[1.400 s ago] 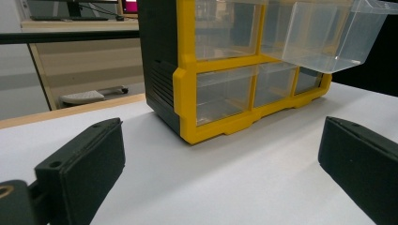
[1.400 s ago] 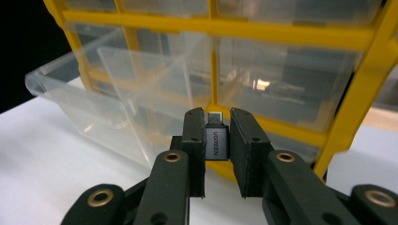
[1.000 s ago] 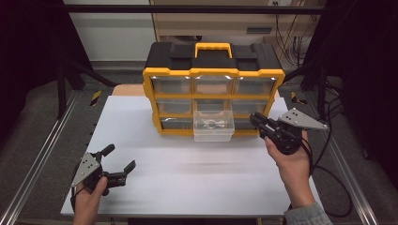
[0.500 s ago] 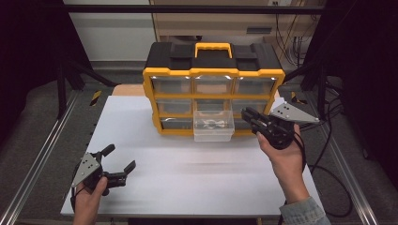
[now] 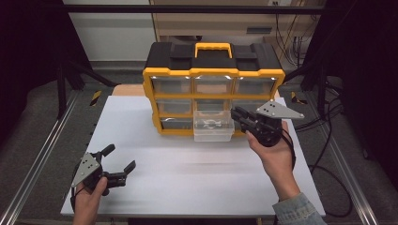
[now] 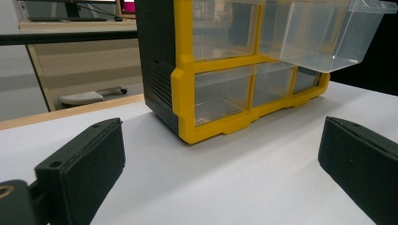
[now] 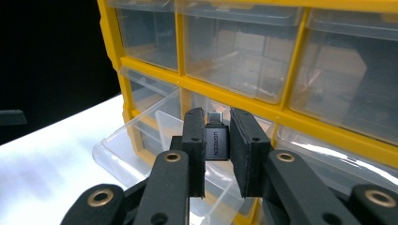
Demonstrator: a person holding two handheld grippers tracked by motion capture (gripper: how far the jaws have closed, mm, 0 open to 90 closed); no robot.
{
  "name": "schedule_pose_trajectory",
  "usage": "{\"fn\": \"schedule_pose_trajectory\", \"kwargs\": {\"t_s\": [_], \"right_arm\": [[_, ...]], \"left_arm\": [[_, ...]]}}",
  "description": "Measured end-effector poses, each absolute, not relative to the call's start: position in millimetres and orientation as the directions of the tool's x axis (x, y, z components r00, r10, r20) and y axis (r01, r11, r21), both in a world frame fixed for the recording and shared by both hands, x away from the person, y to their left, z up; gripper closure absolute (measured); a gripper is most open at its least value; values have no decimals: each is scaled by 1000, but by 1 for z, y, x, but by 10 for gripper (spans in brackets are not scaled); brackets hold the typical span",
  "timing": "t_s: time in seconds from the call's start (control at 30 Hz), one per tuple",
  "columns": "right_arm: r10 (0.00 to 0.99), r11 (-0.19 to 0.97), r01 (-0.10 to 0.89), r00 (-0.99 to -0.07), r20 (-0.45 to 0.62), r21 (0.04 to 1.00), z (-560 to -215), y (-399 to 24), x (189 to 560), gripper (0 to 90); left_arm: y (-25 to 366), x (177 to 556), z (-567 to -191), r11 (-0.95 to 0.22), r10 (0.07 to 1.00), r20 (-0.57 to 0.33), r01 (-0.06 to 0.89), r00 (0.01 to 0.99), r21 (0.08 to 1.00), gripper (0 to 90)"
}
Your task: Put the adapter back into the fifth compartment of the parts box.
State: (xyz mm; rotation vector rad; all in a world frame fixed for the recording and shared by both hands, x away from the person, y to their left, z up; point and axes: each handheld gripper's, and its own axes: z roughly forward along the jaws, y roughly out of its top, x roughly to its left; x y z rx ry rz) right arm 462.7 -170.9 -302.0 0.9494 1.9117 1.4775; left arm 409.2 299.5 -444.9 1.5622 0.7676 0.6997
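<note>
A yellow-and-black drawer cabinet (image 5: 213,75) stands at the back of the white table (image 5: 187,173). Its clear middle drawer (image 5: 213,125) in the lower rows is pulled out; something small lies in it. My right gripper (image 5: 237,114) hovers just right of that open drawer (image 7: 155,154), close to the cabinet (image 7: 281,112) front. Its jaws are shut on a small black USB adapter (image 7: 217,140) with a metal plug pointing up. My left gripper (image 5: 119,161) rests at the table's front left, open, nothing between its fingers (image 6: 82,164). Ahead of it are the cabinet (image 6: 211,70) and the drawer (image 6: 324,33).
Metal rails run along both sides of the table (image 6: 258,168). Cables trail on the floor at the right. A wooden board edge (image 5: 126,90) lies behind the table at the left of the cabinet.
My right gripper has moved left and slightly up toward the open drawer, still holding the adapter. The left gripper has stayed still.
</note>
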Motion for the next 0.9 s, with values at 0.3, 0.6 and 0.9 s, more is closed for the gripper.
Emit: {"fn": "schedule_pose_trajectory", "kwargs": {"t_s": [0.3, 0.6, 0.9], "right_arm": [[789, 170, 204, -615, -9, 964, -301, -162, 467, 763], [781, 202, 195, -623, -38, 960, -297, -155, 469, 762], [777, 220, 197, -627, -50, 956, -295, -149, 470, 762]], "left_arm": [[299, 409, -445, -83, 799, 13, 88, 601, 993, 7], [299, 409, -445, -84, 798, 14, 89, 602, 992, 8], [299, 409, -445, -84, 798, 14, 88, 603, 993, 7]]}}
